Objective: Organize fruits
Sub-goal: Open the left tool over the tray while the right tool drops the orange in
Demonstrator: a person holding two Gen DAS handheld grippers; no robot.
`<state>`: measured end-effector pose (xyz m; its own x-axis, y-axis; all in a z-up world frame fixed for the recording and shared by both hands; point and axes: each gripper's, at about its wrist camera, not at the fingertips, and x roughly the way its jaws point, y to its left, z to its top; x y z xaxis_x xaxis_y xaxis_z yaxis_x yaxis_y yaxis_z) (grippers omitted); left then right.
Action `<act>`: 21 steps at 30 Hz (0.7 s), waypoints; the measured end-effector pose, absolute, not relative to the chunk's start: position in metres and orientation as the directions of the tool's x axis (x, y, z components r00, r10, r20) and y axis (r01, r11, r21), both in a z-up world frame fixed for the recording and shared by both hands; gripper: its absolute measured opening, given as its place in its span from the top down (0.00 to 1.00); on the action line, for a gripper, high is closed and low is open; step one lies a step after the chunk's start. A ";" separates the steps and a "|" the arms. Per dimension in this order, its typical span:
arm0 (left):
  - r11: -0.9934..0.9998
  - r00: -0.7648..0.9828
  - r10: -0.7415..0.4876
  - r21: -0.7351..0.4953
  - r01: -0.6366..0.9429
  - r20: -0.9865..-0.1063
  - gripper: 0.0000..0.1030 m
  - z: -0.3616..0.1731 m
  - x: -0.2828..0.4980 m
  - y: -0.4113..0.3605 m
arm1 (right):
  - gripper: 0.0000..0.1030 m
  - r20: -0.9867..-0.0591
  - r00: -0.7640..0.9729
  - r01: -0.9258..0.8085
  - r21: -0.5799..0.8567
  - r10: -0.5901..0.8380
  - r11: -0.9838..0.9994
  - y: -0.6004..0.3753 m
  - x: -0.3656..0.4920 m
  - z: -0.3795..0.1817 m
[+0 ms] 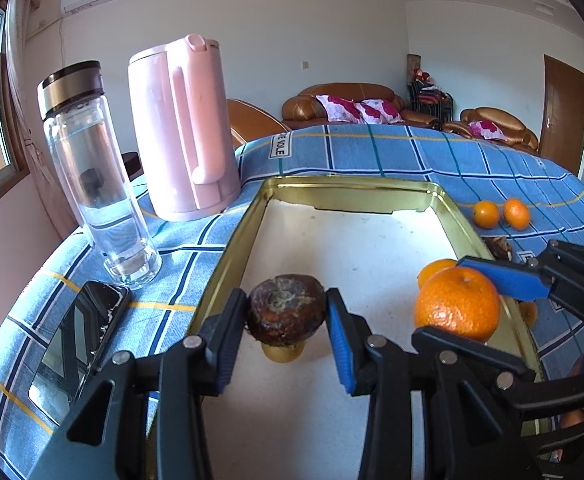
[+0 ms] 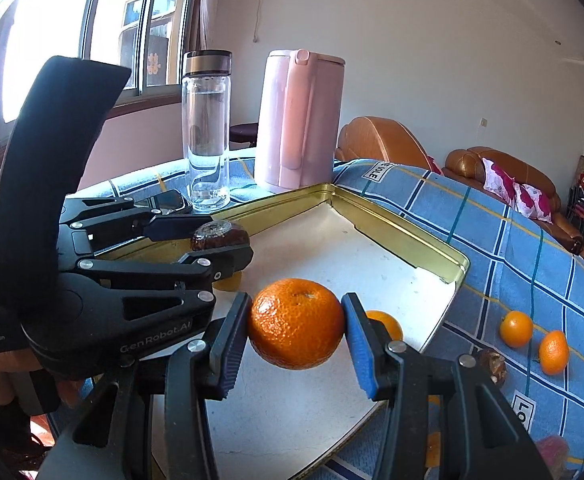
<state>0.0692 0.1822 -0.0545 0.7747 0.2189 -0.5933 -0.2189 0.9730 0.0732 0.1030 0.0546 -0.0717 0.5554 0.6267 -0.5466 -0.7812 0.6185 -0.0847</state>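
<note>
Two grippers held fruit over a gold-rimmed tray.
The left gripper clamped a dark brown fruit at lower centre; the right gripper clamped an orange.

A table draped in a blue checked cloth is shown bearing a shallow gold-rimmed metal tray, a pink plastic kettle, a clear glass bottle, a black phone and two small loose oranges.

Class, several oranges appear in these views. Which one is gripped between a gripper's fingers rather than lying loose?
The large orange clamped in the right gripper above the tin tray. The two small oranges lie loose on the checked cloth, right of the tray.
</note>
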 end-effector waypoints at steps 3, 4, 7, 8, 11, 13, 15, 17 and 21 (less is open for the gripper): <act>0.973 0.769 0.218 0.076 -0.217 -0.600 0.60 -0.056 0.071 0.183 | 0.53 -0.565 0.548 -0.778 -0.073 0.617 0.624 0.056 0.108 -0.074; 0.973 0.769 0.218 0.077 -0.216 -0.602 0.60 -0.056 0.072 0.182 | 0.53 -0.568 0.544 -0.778 -0.068 0.617 0.624 0.056 0.109 -0.074; 0.973 0.766 0.220 0.080 -0.217 -0.604 0.60 -0.056 0.072 0.182 | 0.53 -0.572 0.541 -0.779 -0.063 0.617 0.624 0.056 0.110 -0.075; 0.973 0.765 0.220 0.080 -0.217 -0.605 0.60 -0.056 0.072 0.182 | 0.53 -0.573 0.540 -0.779 -0.063 0.616 0.624 0.057 0.111 -0.075; 0.973 0.764 0.221 0.081 -0.217 -0.606 0.59 -0.056 0.072 0.182 | 0.53 -0.576 0.539 -0.778 -0.061 0.614 0.625 0.057 0.112 -0.075; 0.973 0.764 0.221 0.081 -0.218 -0.606 0.59 -0.056 0.072 0.182 | 0.53 -0.577 0.540 -0.777 -0.062 0.613 0.626 0.057 0.112 -0.075; 0.972 0.766 0.224 0.083 -0.220 -0.603 0.59 -0.056 0.071 0.182 | 0.52 -0.575 0.544 -0.775 -0.066 0.611 0.628 0.058 0.112 -0.075; 0.970 0.768 0.233 0.089 -0.225 -0.596 0.59 -0.056 0.070 0.182 | 0.52 -0.571 0.547 -0.775 -0.067 0.612 0.629 0.057 0.111 -0.075; 0.970 0.772 0.232 0.081 -0.230 -0.592 0.53 -0.055 0.069 0.184 | 0.45 -0.572 0.552 -0.763 -0.054 0.607 0.644 0.054 0.115 -0.075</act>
